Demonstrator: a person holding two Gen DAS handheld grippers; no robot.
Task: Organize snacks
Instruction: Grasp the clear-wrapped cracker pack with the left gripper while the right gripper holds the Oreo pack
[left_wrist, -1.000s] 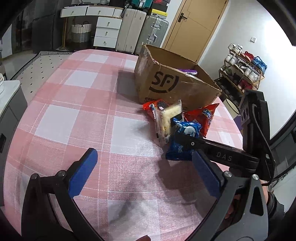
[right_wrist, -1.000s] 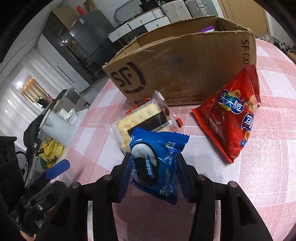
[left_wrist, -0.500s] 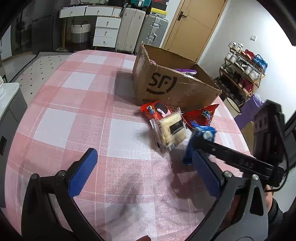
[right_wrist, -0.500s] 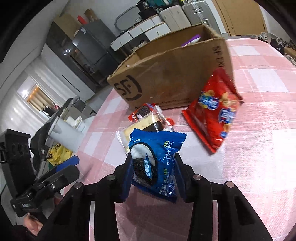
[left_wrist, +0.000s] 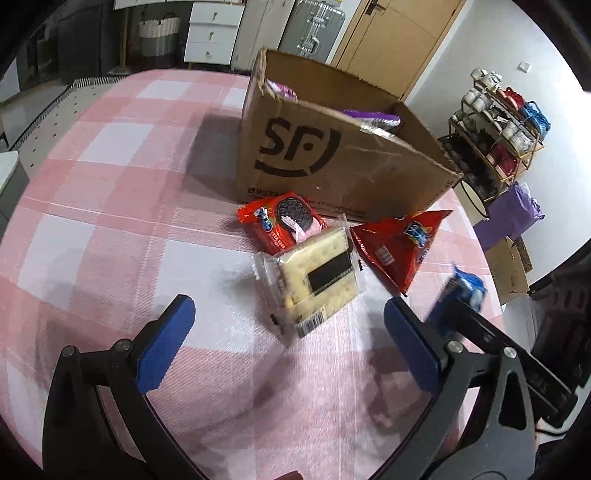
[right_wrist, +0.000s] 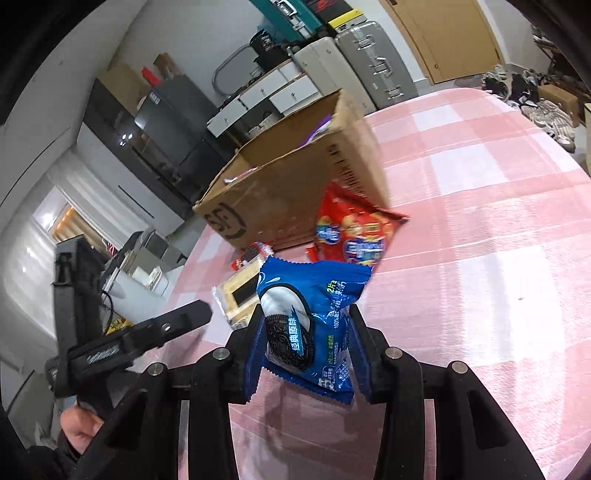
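My right gripper is shut on a blue Oreo packet and holds it above the pink checked table; the packet also shows at the right of the left wrist view. My left gripper is open and empty, just in front of a clear cracker pack. A red Oreo packet and a red chip bag lie beside the crackers. The open SF cardboard box stands behind them with purple packets inside.
The table edge runs close on the right, with a shoe rack and a purple bag beyond it. Drawers and suitcases stand at the far wall.
My right gripper has lifted the blue Oreo packet and carried it right, away from the snack pile. My left gripper has moved closer to the cracker pack.
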